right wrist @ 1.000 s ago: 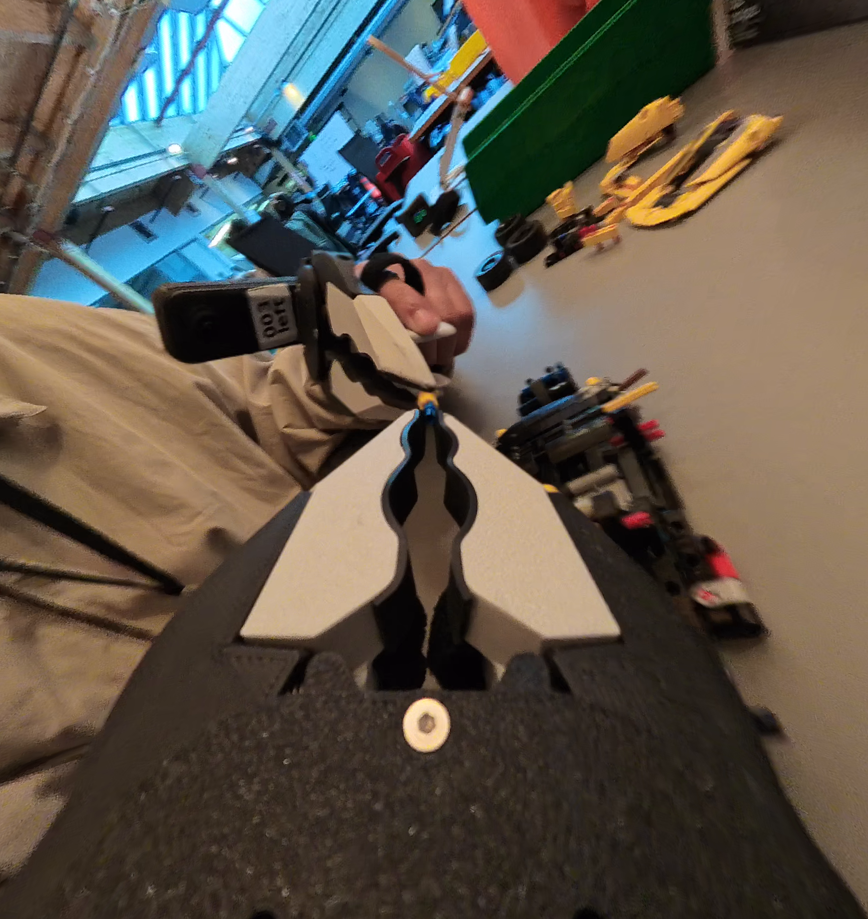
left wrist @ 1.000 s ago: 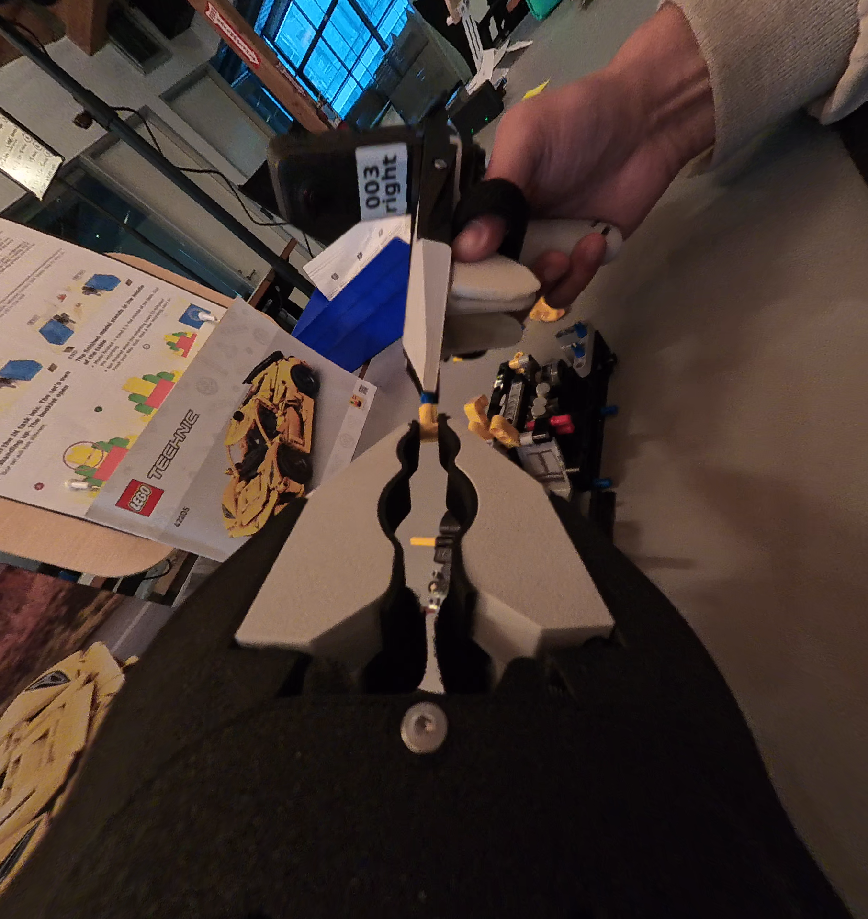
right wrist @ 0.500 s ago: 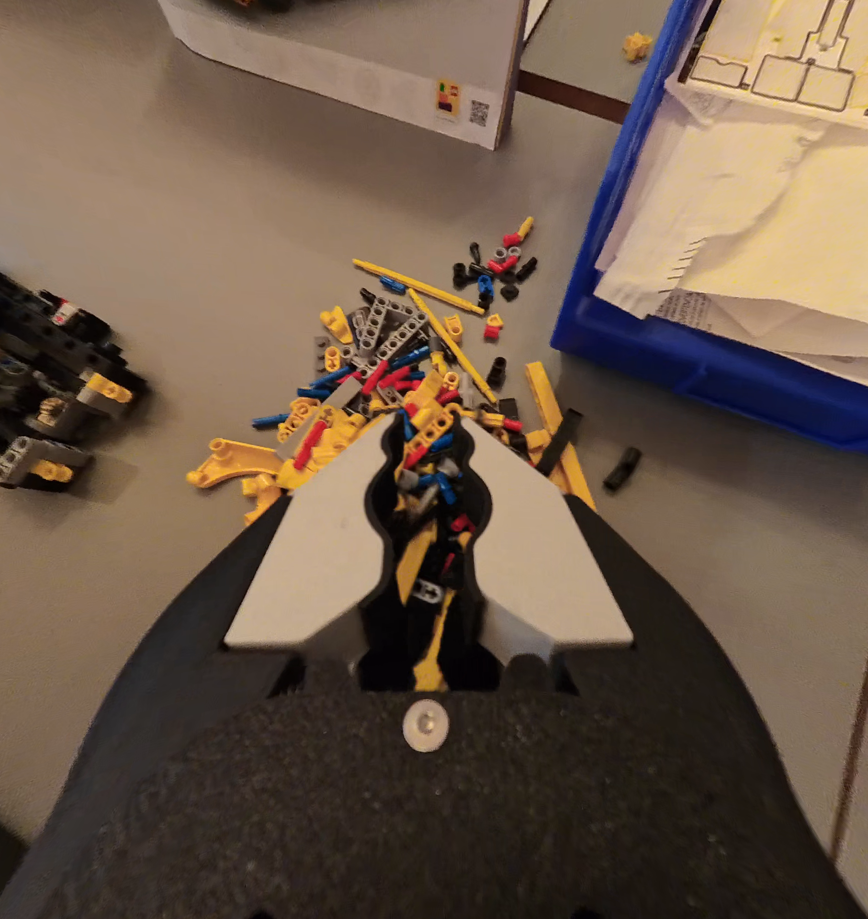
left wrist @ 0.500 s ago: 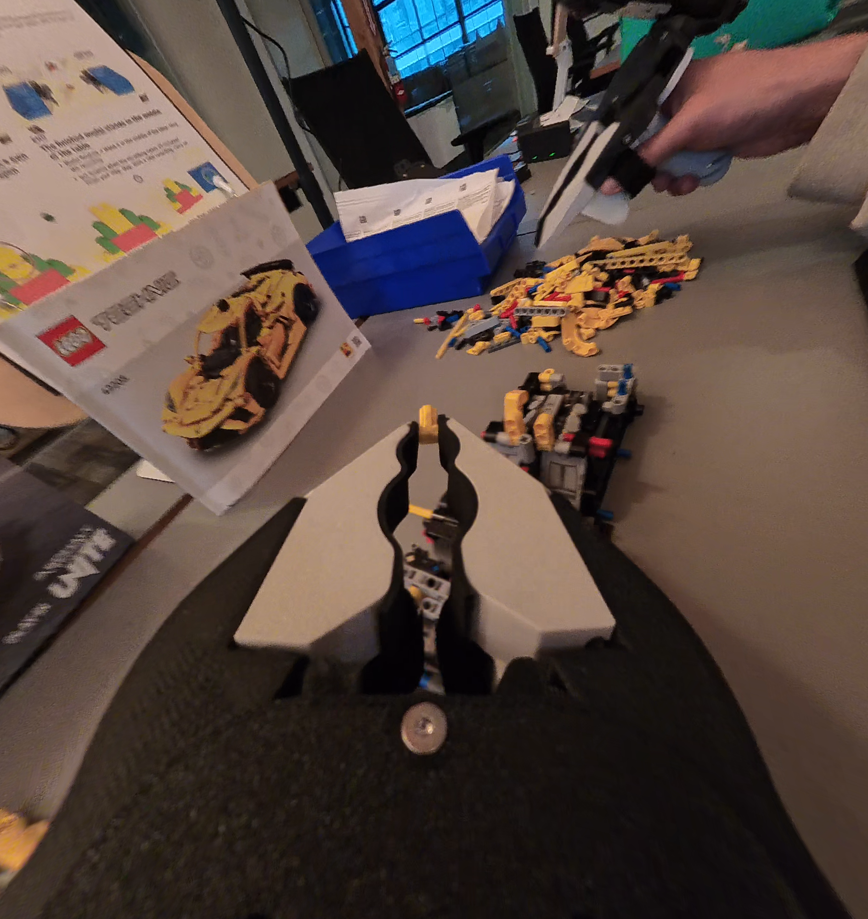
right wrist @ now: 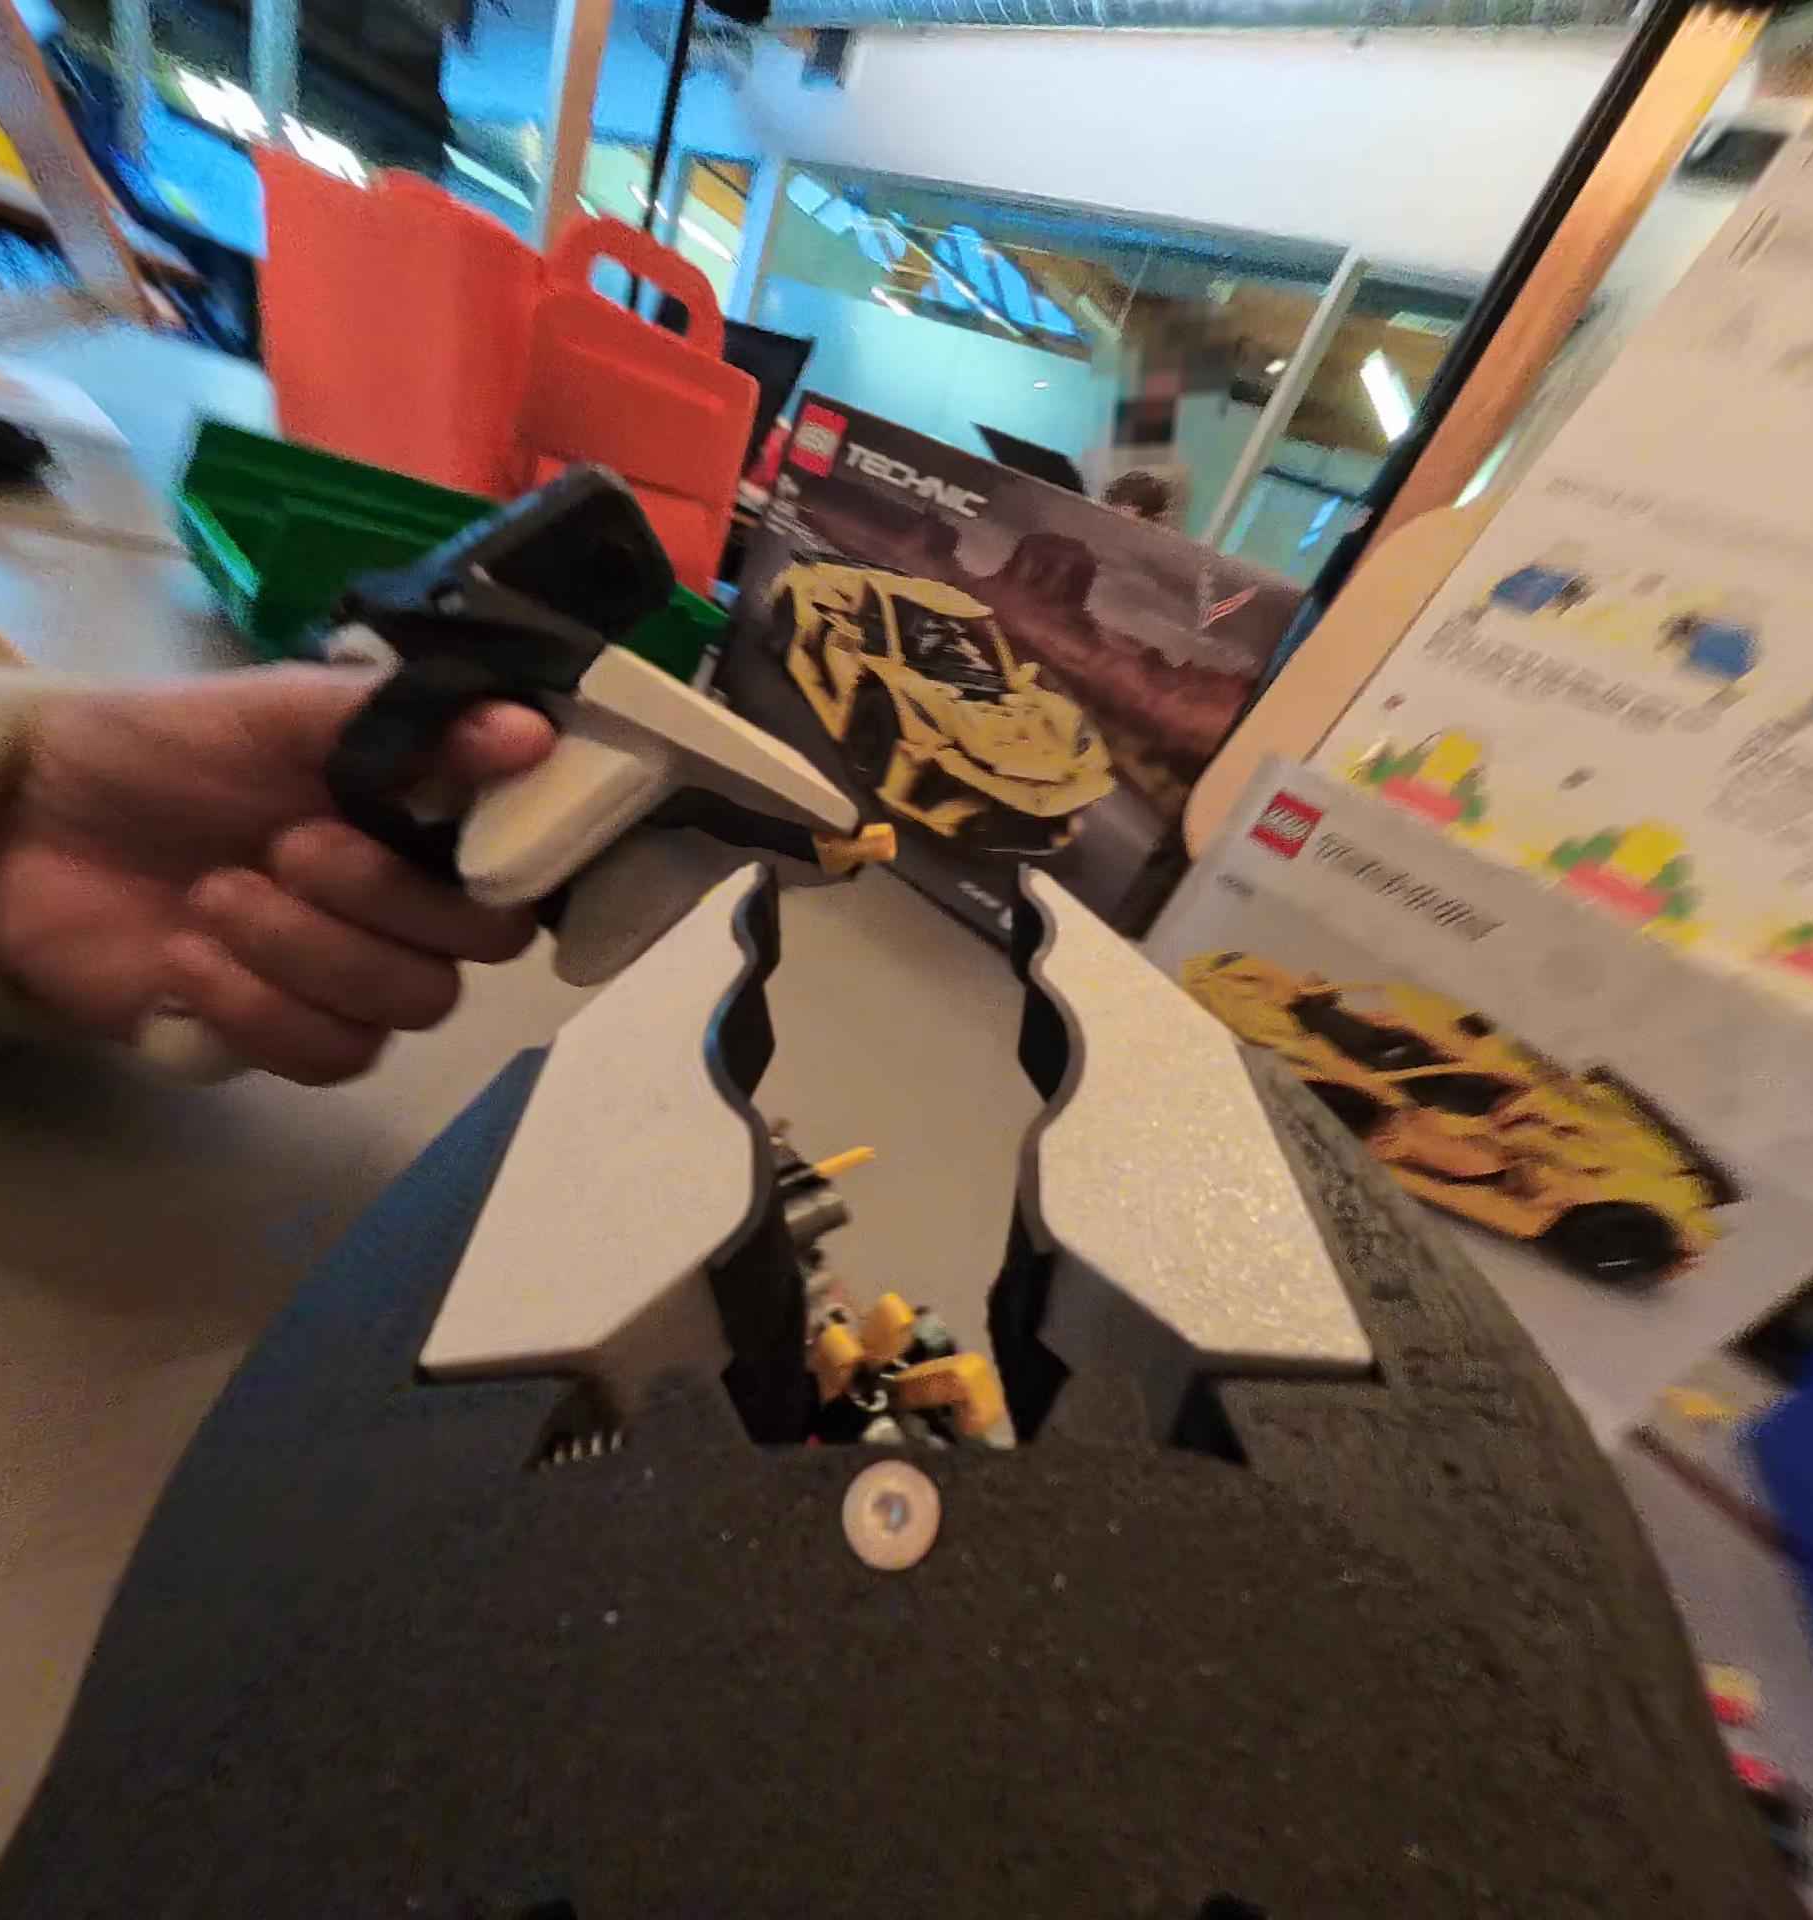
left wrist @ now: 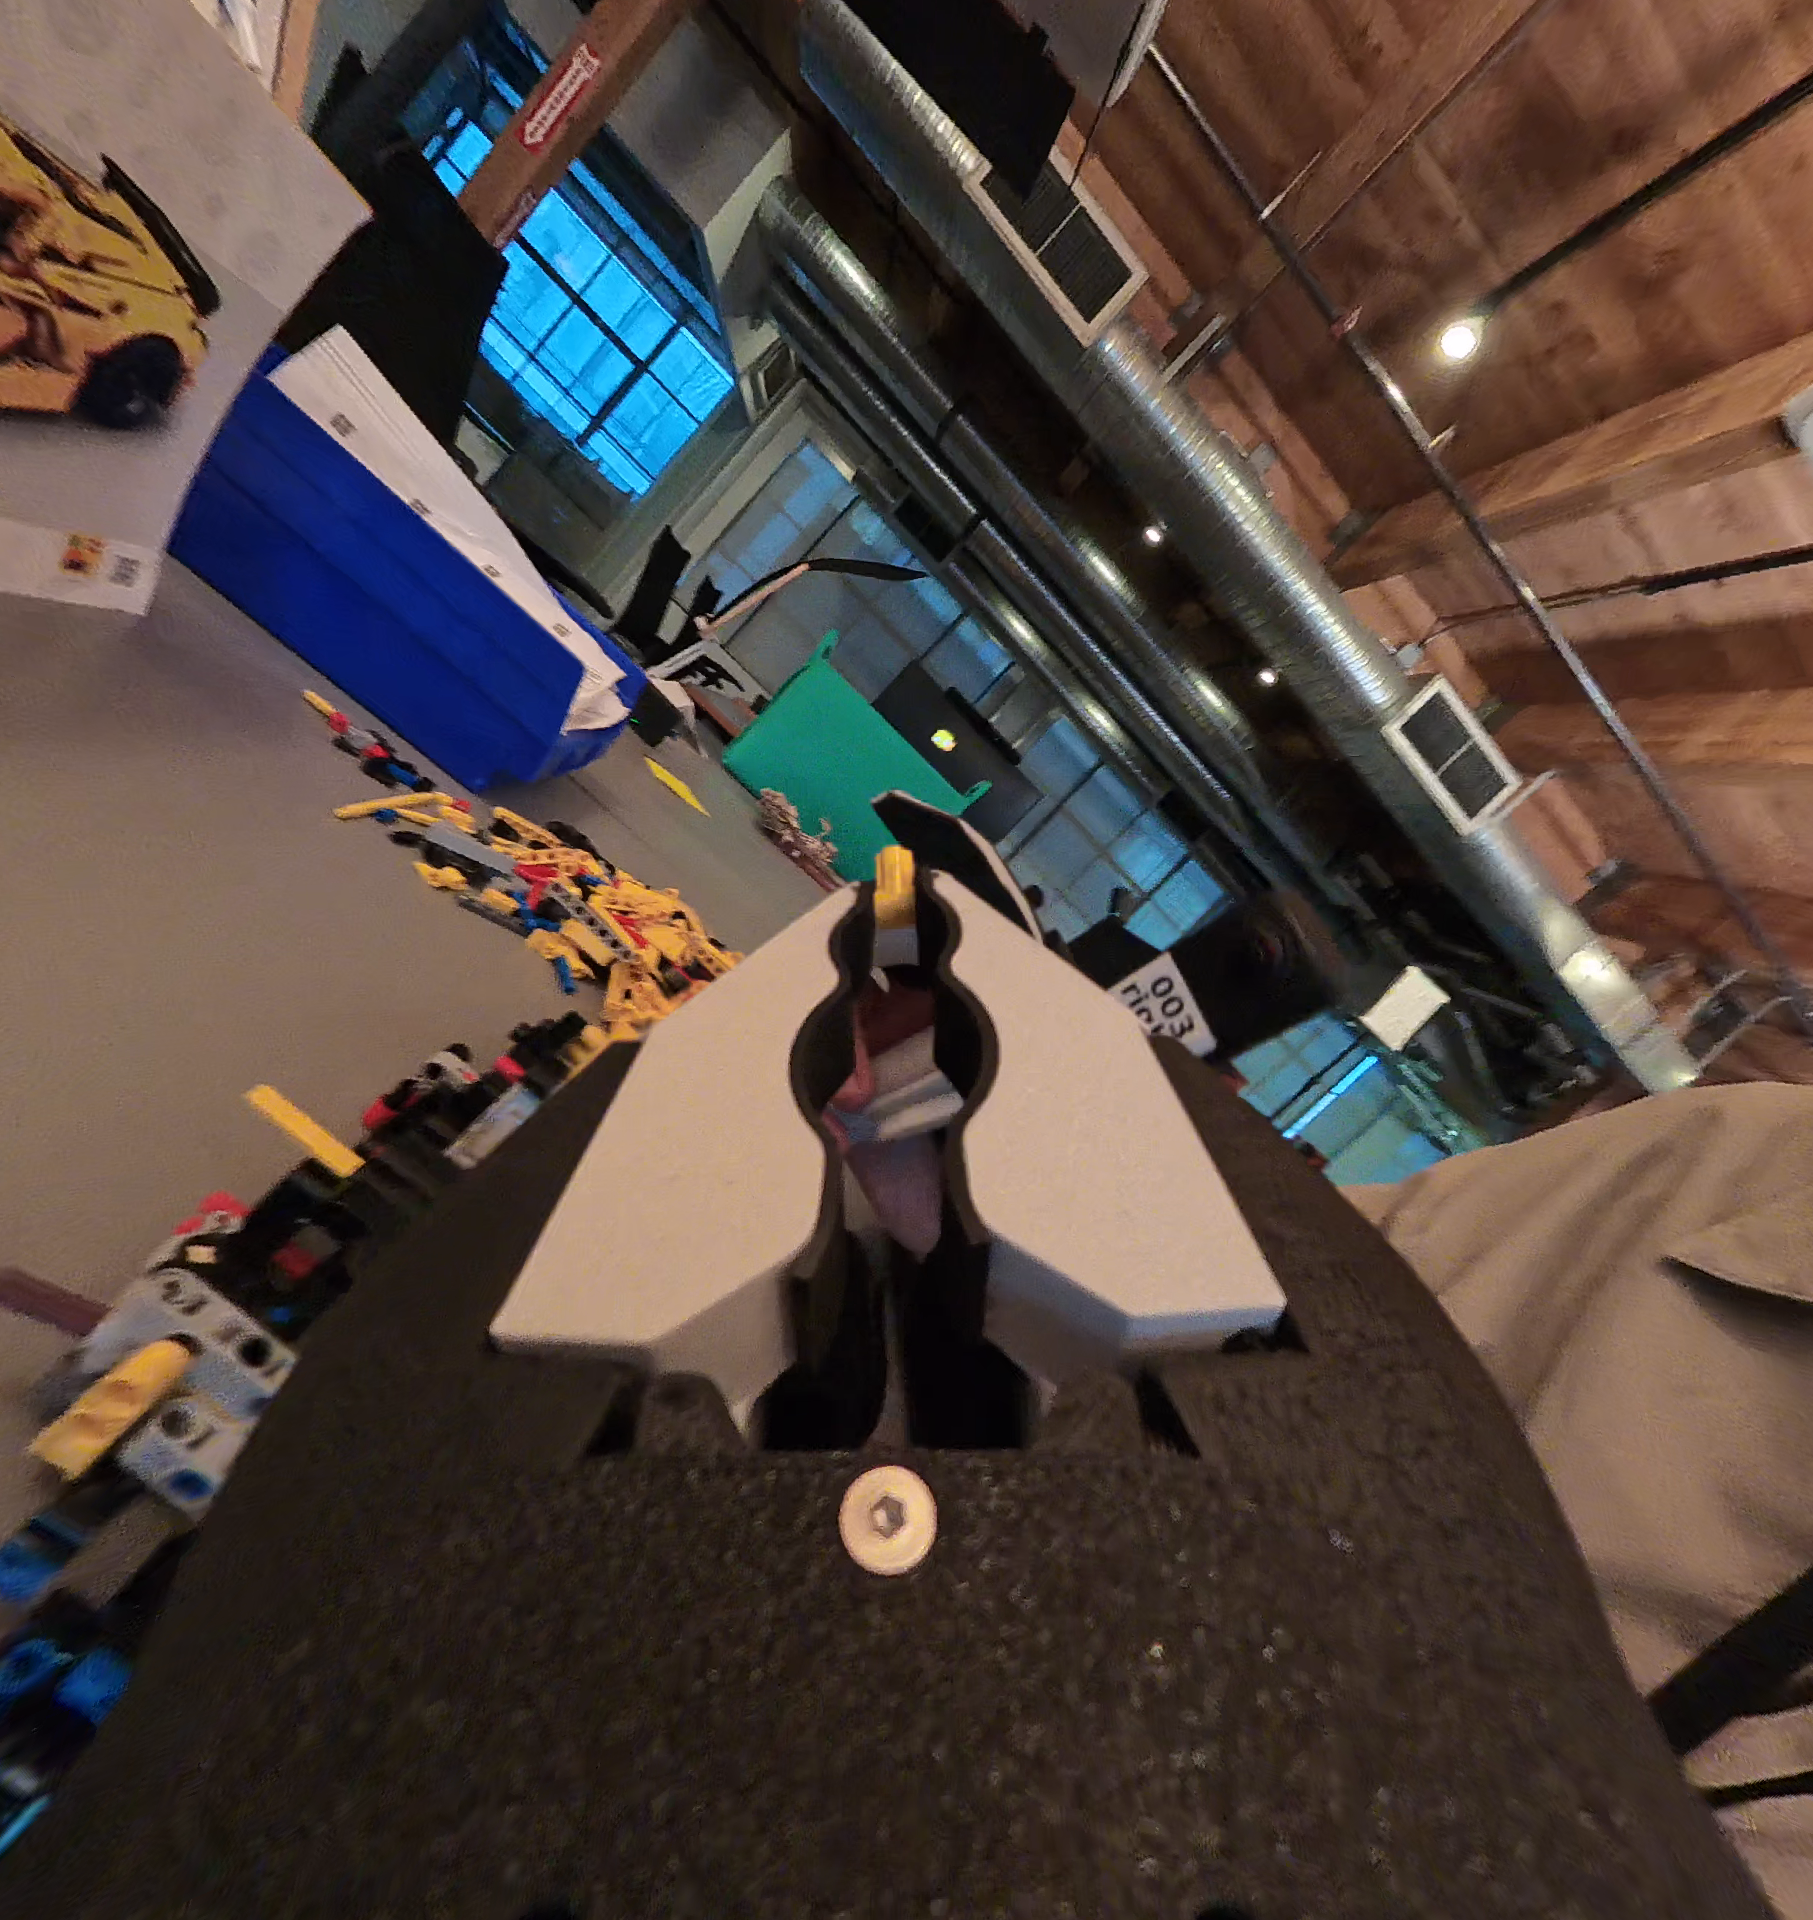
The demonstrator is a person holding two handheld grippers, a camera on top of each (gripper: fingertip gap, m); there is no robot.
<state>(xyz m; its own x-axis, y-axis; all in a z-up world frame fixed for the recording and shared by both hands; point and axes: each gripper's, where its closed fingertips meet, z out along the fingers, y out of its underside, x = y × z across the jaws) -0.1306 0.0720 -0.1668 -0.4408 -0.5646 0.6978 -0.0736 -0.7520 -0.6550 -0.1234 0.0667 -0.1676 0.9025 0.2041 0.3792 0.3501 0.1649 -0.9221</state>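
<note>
Left gripper [left wrist: 894, 894]: jaws together, clamped on a small yellow connector piece [left wrist: 893, 871] that stands out beyond the fingertips. In the right wrist view the same gripper [right wrist: 829, 826] comes in from the left, held in a hand [right wrist: 216, 862], with the yellow piece [right wrist: 858, 847] at its tip.

Right gripper [right wrist: 894, 883]: jaws apart, nothing between them. The yellow piece lies just above and slightly left of the open gap, close to the left fingertip; whether it touches cannot be told (the frame is motion-blurred). Its long axis runs roughly across the gap, in line with the left gripper's fingers.

Below the right gripper, seen through the gap, sits a partly built black and yellow assembly [right wrist: 881, 1361] on the grey table [right wrist: 154, 1195].

Surroundings: a pile of loose yellow, red and blue parts [left wrist: 580, 914] and a blue bin of papers [left wrist: 382, 603] in the left wrist view; a model car box [right wrist: 985, 665], an instruction booklet [right wrist: 1484, 1049] and an orange case [right wrist: 486, 353] in the right.
</note>
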